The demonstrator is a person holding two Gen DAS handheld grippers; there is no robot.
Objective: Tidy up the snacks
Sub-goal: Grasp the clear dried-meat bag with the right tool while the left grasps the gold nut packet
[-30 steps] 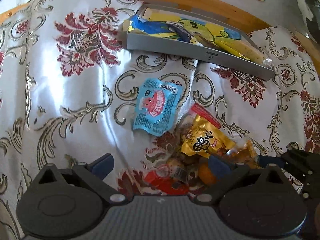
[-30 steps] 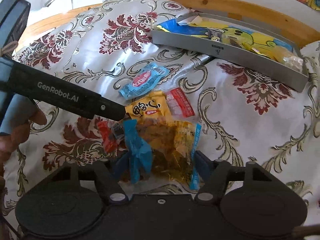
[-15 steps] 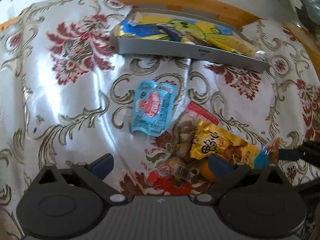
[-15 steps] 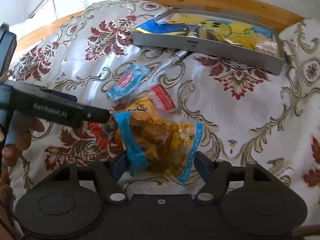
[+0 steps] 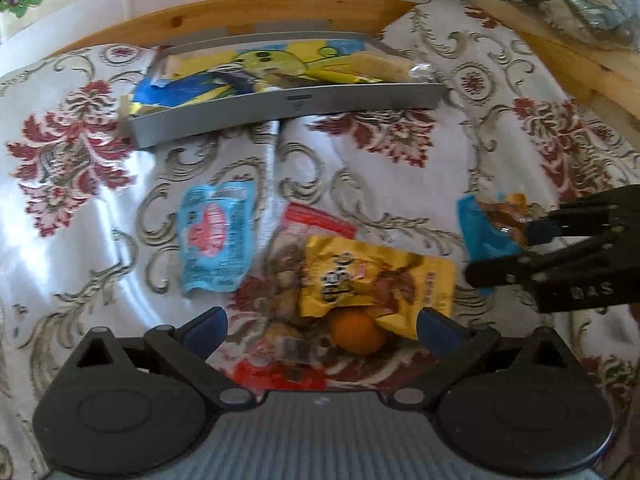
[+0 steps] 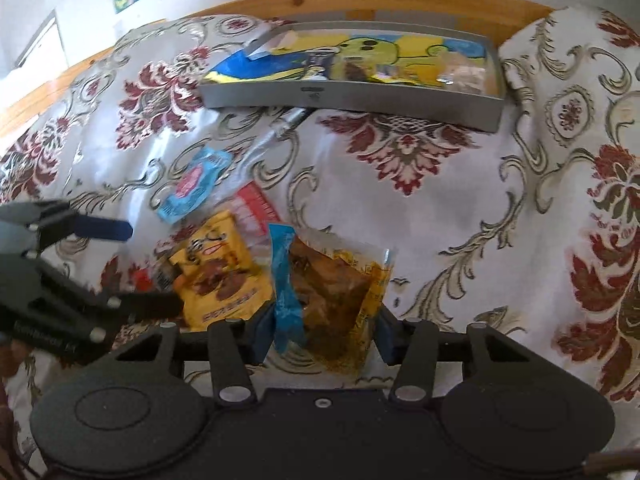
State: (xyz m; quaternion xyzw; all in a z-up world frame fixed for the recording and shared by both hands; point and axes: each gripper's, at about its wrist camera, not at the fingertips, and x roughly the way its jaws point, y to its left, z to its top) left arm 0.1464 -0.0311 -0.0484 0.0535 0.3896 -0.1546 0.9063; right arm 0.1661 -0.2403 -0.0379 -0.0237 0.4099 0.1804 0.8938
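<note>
Between the blue pads of the right gripper (image 6: 320,334) sits a crinkled clear plastic snack bag with a blue sealed edge (image 6: 328,288), full of brown-orange pieces. The jaws are clamped on its lower part. Half a second ago this bag lay flat in the heap on the cloth; it is now raised and pulled to the right, away from the other packets. In the left wrist view its blue edge (image 5: 482,232) shows far to the right, pinched in the black fingers.

The left gripper (image 5: 320,326) is spread wide and holds nothing; its position over the heap has hardly changed. Just in front of it lies a small round orange fruit (image 5: 357,333), touching a glossy yellow foil packet with black characters (image 5: 372,276). This packet was partly covered before and is now fully visible. Beside the fruit is a red wrapper (image 5: 280,374), blurred. Behind the yellow packet is a clear packet with a red striped top (image 5: 320,218). To the left, apart from the heap, lies a light blue flat sachet with a pink picture (image 5: 216,236).

Everything rests on a shiny white satin cloth with dark red flowers and grey-gold scrolls (image 5: 92,240), which is wrinkled. Farther back stands a long shallow grey tray (image 5: 288,106), lined with a yellow and blue cartoon sheet, with some wrapped snacks at its right end. Behind it runs a wooden board (image 5: 256,16).
</note>
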